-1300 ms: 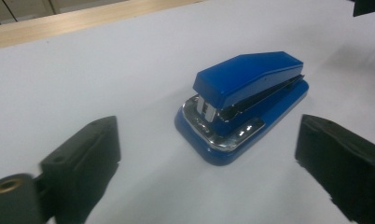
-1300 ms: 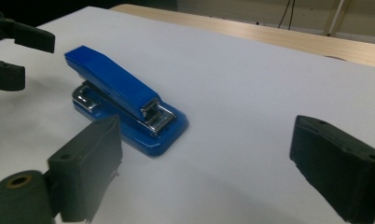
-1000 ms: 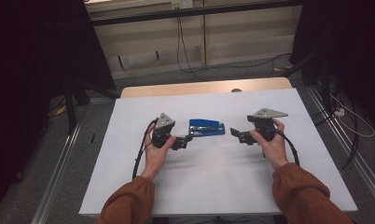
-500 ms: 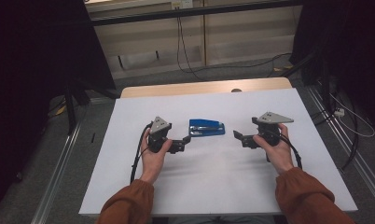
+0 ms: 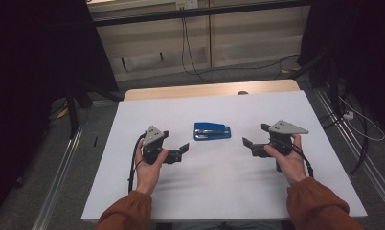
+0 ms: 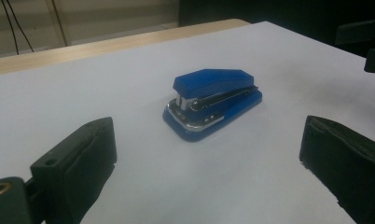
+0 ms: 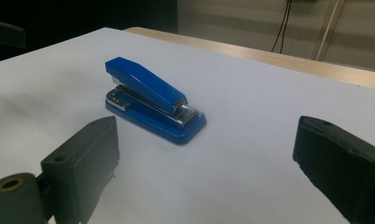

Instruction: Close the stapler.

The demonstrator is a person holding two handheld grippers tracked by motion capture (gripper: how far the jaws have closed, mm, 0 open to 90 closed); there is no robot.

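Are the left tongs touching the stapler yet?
No: in the high view the left tongs sit open on the white sheet, with a clear gap to the blue stapler.

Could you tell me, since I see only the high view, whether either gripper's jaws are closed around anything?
Observer: No. In the left gripper view the left gripper has its jaws wide apart with only white table between them.
Operator: And the right one, please?
Observer: The right gripper is open too, aimed at the blue stapler, which lies ahead of its jaws, untouched.
Operator: Is the stapler shut or swung open?
Observer: Its blue top arm is down over the metal magazine, with the base flat on the white table.
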